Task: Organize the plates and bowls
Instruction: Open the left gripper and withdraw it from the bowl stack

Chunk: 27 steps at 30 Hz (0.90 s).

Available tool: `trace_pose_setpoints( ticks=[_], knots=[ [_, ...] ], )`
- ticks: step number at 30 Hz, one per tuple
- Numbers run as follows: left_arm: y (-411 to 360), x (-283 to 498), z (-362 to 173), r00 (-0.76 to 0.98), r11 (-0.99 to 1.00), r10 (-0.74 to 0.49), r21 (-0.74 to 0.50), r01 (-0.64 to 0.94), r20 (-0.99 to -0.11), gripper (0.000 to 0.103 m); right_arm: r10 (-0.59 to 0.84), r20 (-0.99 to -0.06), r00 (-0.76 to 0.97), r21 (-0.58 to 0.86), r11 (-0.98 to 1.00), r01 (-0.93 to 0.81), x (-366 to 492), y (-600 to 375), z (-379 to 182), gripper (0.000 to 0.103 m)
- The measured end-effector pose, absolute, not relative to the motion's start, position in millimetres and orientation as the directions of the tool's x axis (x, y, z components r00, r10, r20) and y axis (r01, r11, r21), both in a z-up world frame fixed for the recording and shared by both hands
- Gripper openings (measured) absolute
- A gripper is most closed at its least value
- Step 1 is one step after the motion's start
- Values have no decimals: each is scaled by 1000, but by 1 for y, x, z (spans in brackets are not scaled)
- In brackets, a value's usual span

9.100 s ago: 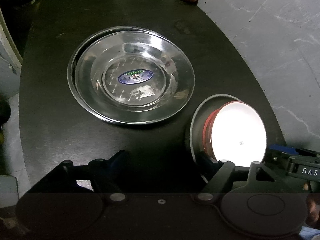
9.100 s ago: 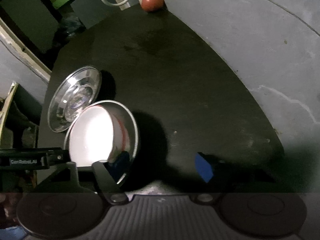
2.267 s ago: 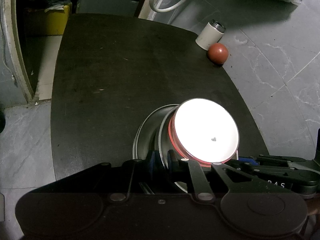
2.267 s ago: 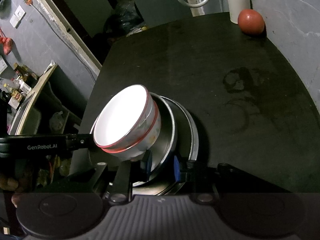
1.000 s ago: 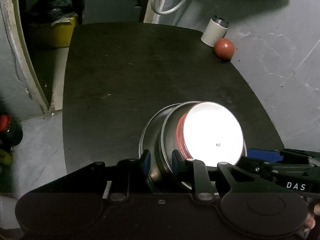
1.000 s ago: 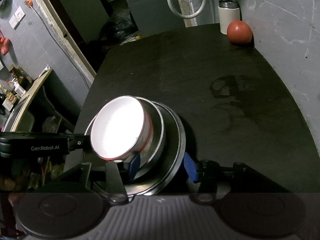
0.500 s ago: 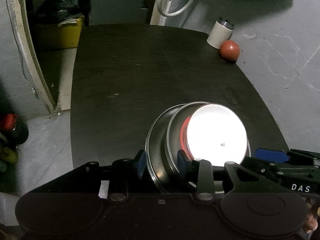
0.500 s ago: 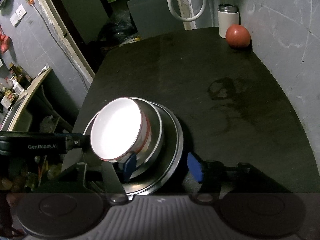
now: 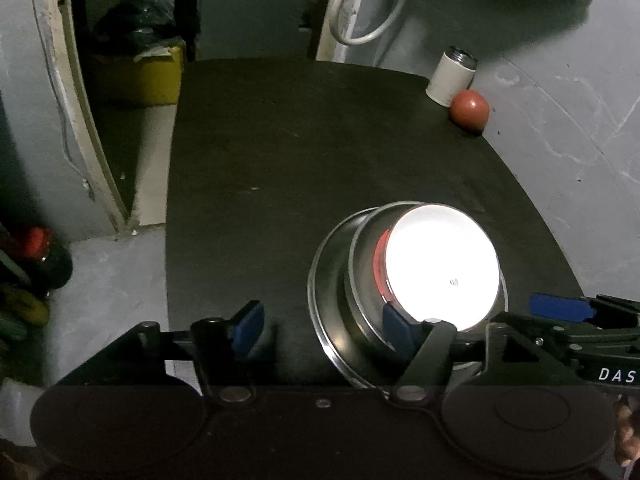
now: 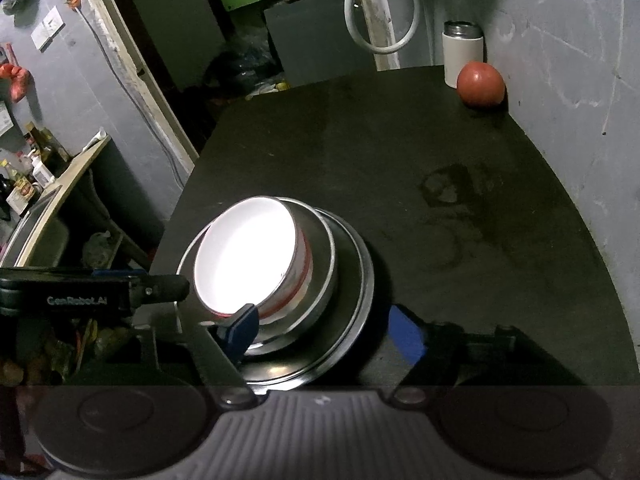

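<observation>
Stack on near desk [image 9: 320, 152]: white bowl [image 9: 444, 264] nested in steel bowl [image 10: 320, 252], both on plates [image 10: 356, 292]. Left claw [image 9: 322, 326] and right claw [image 10: 324, 330] stand apart, flanking the stack, gripping nothing. Judged best: withdraw both straight back, level, without nudging rims.

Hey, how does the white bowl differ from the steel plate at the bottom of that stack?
The white bowl is ceramic-looking with a red band under its rim; the steel plate is bare shiny metal. The bowl is narrower and deep; the plate is wider and shallow. The bowl sits on top, nested in another steel dish; the plate lies on the black table. Both are round, upright and in one stack.
</observation>
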<state>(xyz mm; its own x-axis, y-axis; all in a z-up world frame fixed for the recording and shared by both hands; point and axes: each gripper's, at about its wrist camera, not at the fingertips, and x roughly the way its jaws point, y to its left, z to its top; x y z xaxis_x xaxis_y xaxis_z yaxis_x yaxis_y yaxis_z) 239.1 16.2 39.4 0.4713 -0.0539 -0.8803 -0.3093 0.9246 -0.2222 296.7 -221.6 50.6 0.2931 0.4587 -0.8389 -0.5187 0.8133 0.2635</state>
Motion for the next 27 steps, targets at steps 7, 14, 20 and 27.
trace_pose_setpoints(
  ticks=[7, 14, 20, 27],
  knots=[
    [15, 227, 50, 494, 921, -8, -199, -335, -869, 81, 468, -824, 318, 258, 811, -524, 287, -227, 59, 85],
    [4, 209, 62, 528, 923, 33, -176, -341, -849, 93, 503, -790, 351, 272, 800, -535, 269, -238, 69, 93],
    [-2, 189, 69, 547, 921, 45, -178, -347, -836, 102, 531, -754, 387, 304, 803, -512, 254, -249, 78, 102],
    [-2, 168, 82, 611, 925, 12, -224, -307, -792, 102, 520, -719, 461, 285, 826, -487, 233, -256, 92, 103]
  ],
)
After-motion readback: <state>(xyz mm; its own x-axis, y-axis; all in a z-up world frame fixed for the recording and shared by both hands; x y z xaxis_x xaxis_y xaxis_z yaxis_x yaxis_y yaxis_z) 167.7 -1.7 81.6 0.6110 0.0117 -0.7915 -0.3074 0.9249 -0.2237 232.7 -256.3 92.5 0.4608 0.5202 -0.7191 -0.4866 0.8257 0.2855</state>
